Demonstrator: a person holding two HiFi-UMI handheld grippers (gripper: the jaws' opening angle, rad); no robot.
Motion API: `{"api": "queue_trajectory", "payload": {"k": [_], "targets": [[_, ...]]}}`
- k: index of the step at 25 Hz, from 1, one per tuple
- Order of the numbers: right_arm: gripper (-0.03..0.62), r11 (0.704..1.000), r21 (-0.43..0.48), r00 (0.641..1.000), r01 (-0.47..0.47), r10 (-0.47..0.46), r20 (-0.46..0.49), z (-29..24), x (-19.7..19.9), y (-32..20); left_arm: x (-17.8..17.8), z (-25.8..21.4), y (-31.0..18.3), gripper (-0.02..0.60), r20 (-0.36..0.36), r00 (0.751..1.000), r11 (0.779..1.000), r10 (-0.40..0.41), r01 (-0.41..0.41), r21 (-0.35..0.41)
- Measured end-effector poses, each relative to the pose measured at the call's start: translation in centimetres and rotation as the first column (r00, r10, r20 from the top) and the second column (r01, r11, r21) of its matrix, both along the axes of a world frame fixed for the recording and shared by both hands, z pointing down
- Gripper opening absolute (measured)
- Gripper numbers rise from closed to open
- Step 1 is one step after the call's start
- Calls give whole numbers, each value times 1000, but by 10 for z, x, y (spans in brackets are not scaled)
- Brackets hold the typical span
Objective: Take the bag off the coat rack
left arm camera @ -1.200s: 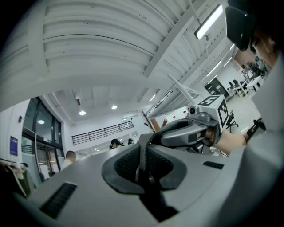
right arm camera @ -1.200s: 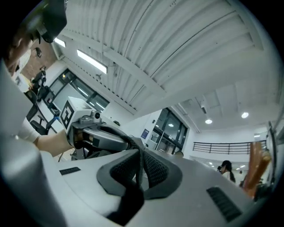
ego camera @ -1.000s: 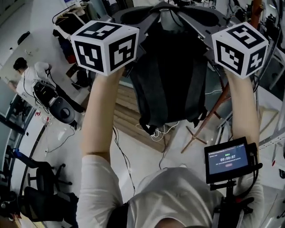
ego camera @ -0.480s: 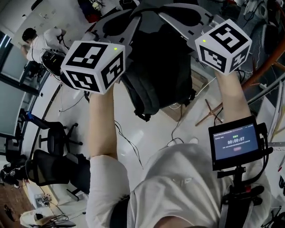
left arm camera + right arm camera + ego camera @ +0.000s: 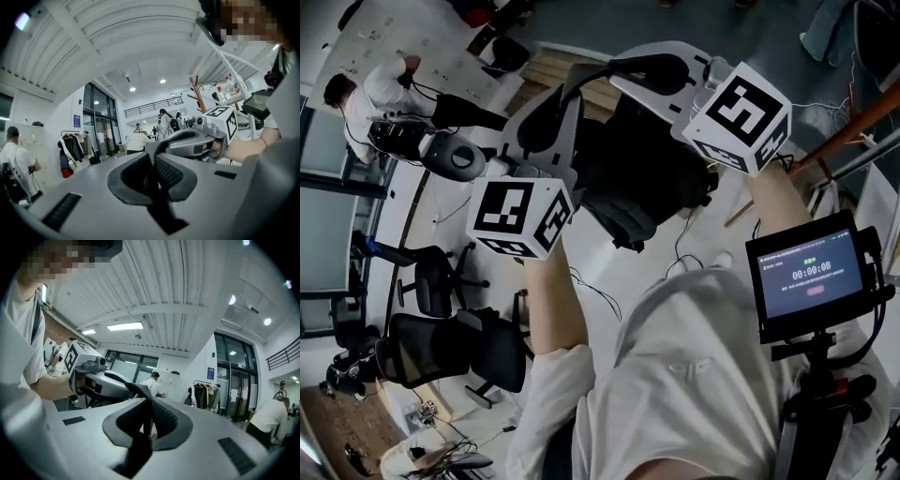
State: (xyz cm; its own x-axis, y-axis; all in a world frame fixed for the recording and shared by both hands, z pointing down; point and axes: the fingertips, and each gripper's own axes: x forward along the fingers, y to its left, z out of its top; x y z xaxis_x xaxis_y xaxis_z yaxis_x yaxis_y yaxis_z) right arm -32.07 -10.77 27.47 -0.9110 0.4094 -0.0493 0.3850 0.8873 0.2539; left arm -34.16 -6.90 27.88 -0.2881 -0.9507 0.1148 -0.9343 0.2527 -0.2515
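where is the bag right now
In the head view the black bag hangs at upper centre between the left tool and the right tool, each shut on a strap, with the wooden coat rack pole off to its right.

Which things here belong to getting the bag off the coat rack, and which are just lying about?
Job in hand:
- bag, a strap clamped in the left gripper and another in the right gripper
- wooden coat rack

Lying about:
- office chairs
- clothes rail
- timer screen on the rig
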Motion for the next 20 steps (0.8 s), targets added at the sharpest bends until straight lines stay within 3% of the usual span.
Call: {"api": "queue_trajectory", "payload": {"k": [6,12,20], "targets": [[41,999,40,999,31,-32,10,29,15,18,15,29,16,40,-25,1000,1000,0,0,20],[43,1000,11,1000,-17,17,-3,47,29,17,25,48,14,40,-28,999,999,41,-41,-7],[42,1000,10,998,-23,24,-51,68,27,14,24,68,11,40,-107,991,997,77,-79,-18]]}}
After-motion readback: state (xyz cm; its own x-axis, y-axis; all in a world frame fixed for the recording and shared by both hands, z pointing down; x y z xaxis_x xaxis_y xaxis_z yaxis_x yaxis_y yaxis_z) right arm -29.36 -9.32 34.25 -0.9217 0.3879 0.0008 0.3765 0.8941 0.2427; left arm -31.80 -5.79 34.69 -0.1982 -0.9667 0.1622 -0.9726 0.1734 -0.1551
